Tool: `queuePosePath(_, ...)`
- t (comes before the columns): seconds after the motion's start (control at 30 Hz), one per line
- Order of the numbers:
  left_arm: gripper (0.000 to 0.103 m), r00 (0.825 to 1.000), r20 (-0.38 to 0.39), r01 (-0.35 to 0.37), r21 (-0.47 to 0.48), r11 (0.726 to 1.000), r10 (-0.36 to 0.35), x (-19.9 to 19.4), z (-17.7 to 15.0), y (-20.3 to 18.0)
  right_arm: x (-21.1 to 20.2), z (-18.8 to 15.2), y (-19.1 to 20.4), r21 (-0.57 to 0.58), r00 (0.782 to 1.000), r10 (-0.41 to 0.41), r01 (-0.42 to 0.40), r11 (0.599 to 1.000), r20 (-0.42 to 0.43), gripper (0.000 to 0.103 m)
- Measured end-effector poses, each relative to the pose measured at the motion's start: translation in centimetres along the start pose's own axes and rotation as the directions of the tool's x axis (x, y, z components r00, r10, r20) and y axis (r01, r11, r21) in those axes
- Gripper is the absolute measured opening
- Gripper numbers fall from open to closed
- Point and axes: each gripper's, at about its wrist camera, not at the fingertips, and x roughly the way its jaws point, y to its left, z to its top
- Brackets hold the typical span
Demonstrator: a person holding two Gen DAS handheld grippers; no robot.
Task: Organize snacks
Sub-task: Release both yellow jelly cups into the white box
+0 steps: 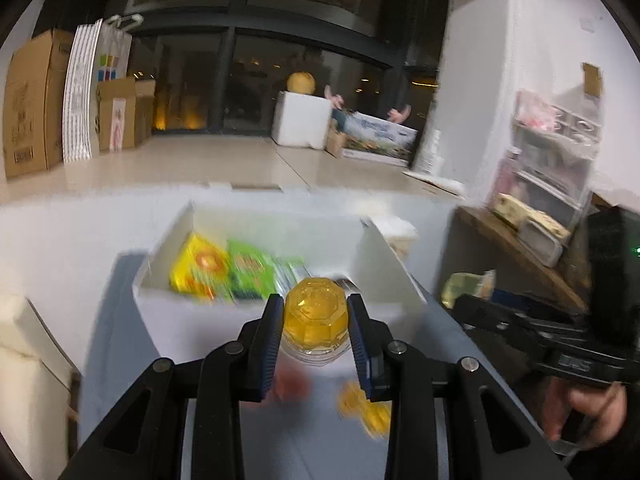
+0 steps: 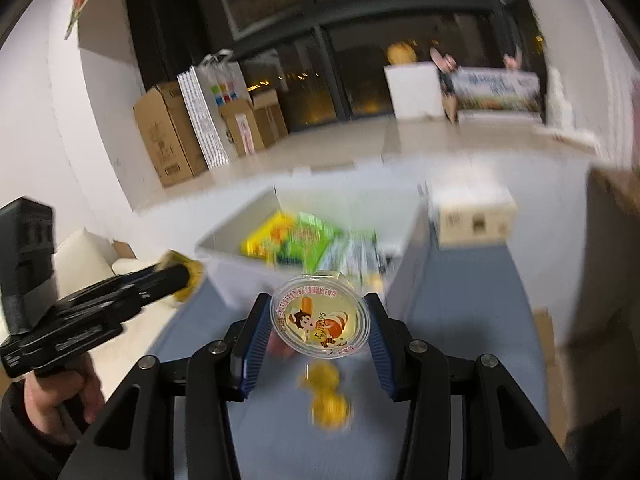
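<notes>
My left gripper [image 1: 316, 312] is shut on a yellow jelly cup [image 1: 315, 316], held bottom-up just before the near wall of a white box [image 1: 256, 300]. My right gripper [image 2: 320, 316] is shut on a second jelly cup [image 2: 320, 316] with a cartoon lid facing me, also above the table near the white box [image 2: 236, 264]. The box holds yellow [image 1: 202, 266] and green [image 1: 250, 270] snack packets. Yellow wrapped candies [image 2: 326, 396] lie on the blue table below; they also show in the left wrist view [image 1: 366, 408]. The left gripper appears in the right view [image 2: 182, 278].
A cream carton [image 2: 472, 216] stands right of the box. A wooden shelf [image 1: 516, 256] with items is at right. Cardboard boxes [image 1: 32, 104] and a white foam box [image 1: 302, 118] stand on the floor beyond. A cream sofa [image 2: 84, 260] is at left.
</notes>
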Motion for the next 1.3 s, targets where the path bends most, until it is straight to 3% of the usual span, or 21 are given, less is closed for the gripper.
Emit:
queuePosePath(0.13,0.036,1.0,-0.028,0.008,-0.028,1.0,-0.009,4.8,3.3,1.9,3.8,3.7,-1.1,0.016,0.999,-0.017,0.017,1.0,-0.036,0.05)
queuePosePath(0.23,0.037,0.996,-0.074,-0.057,0.015,0.998,0.058,7.8,3.8,2.2,6.8,4.9,-2.1,0.032,0.997,-0.021,0.023,0.999,-0.08,0.051)
queuePosePath(0.27,0.047,0.993,-0.099,-0.062,0.011,0.998,0.063,8.7,3.9,2.5,7.8,5.0,-2.4,0.04,0.995,-0.022,0.026,0.999,-0.098,0.051)
queuePosePath(0.3,0.074,0.989,-0.125,-0.083,0.002,0.997,0.083,9.7,3.8,2.9,8.4,4.9,-2.6,0.041,0.993,-0.019,0.024,0.999,-0.116,0.062)
queuePosePath(0.33,0.092,0.985,-0.139,-0.108,-0.01,0.994,0.105,10.1,3.8,3.3,8.9,4.8,-2.6,0.039,0.991,-0.021,0.026,0.999,-0.13,0.084)
queuePosePath(0.37,0.103,0.984,-0.138,-0.119,-0.022,0.993,0.115,10.3,3.7,3.6,9.0,4.6,-2.7,0.039,0.991,-0.03,0.036,0.999,-0.13,0.093)
queuePosePath(0.4,0.103,0.985,-0.126,-0.12,-0.029,0.992,0.116,10.2,3.6,3.9,9.0,4.3,-2.8,0.039,0.991,-0.032,0.037,0.999,-0.13,0.098)
queuePosePath(0.5,0.103,0.985,-0.126,-0.123,-0.028,0.992,0.119,9.8,3.3,4.1,8.8,3.7,-3.0,0.039,0.99,-0.033,0.039,0.998,-0.14,0.103)
queuePosePath(0.77,0.103,0.983,-0.124,-0.134,0.023,0.991,0.135,7.7,3.3,2.7,7.0,4.3,-2.2,0.032,0.995,-0.018,0.021,0.999,-0.101,0.103)
queuePosePath(0.87,0.103,0.988,-0.098,-0.119,0.04,0.992,0.123,4.6,2.0,2.0,4.6,3.6,-1.2,0.018,0.998,0.018,-0.017,1.0,-0.063,0.103)
queuePosePath(1.07,0.103,0.989,-0.097,-0.109,0.009,0.994,0.109,-1.3,-3.1,0.9,-0.1,-1.7,0.1,0.043,0.999,0.037,-0.036,0.998,-0.031,0.103)
queuePosePath(1.2,0.103,0.988,-0.117,-0.103,-0.032,0.994,0.099,-3.4,-6.6,0.3,-1.1,-7.0,1.0,0.045,0.998,-0.011,0.014,0.999,-0.061,0.103)
queuePosePath(1.3,0.103,0.985,-0.135,-0.114,-0.034,0.993,0.108,-3.9,-8.0,0.1,-0.6,-9.1,1.2,0.048,0.993,-0.024,0.03,0.998,-0.112,0.103)
